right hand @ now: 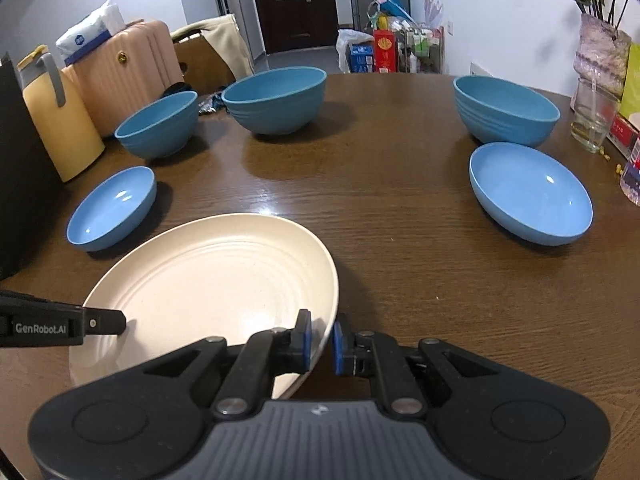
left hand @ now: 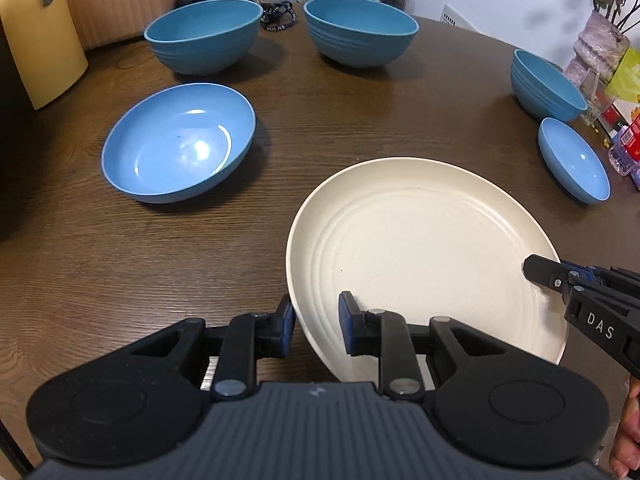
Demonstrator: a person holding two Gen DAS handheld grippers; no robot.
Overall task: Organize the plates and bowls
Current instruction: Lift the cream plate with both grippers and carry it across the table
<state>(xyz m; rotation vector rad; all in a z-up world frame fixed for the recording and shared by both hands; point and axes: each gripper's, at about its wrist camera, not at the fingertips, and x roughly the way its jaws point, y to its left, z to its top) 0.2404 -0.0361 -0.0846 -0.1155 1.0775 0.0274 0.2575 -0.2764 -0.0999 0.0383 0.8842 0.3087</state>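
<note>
At the bottom of each wrist view, a hand-held gripper clamps the cream plate's rim: the left hand-held gripper [left hand: 316, 330] grips the plate [left hand: 420, 248] on its lower-left edge, the right hand-held gripper [right hand: 320, 342] on its lower-right edge. Beyond lies the brown table [left hand: 340, 128], with blue bowls [left hand: 180, 142] spread across the upper frame.

A dark wood-grain bench [right hand: 400, 208] fills the foreground under soft glare. Beyond its far edge stand a dark panelled door [right hand: 294, 4], pale walls [right hand: 480, 16], a pink ribbed suitcase [right hand: 128, 68] at the left and a cluttered rack [right hand: 420, 50]. A vase of dried flowers [right hand: 600, 60] stands by the right edge.
</note>
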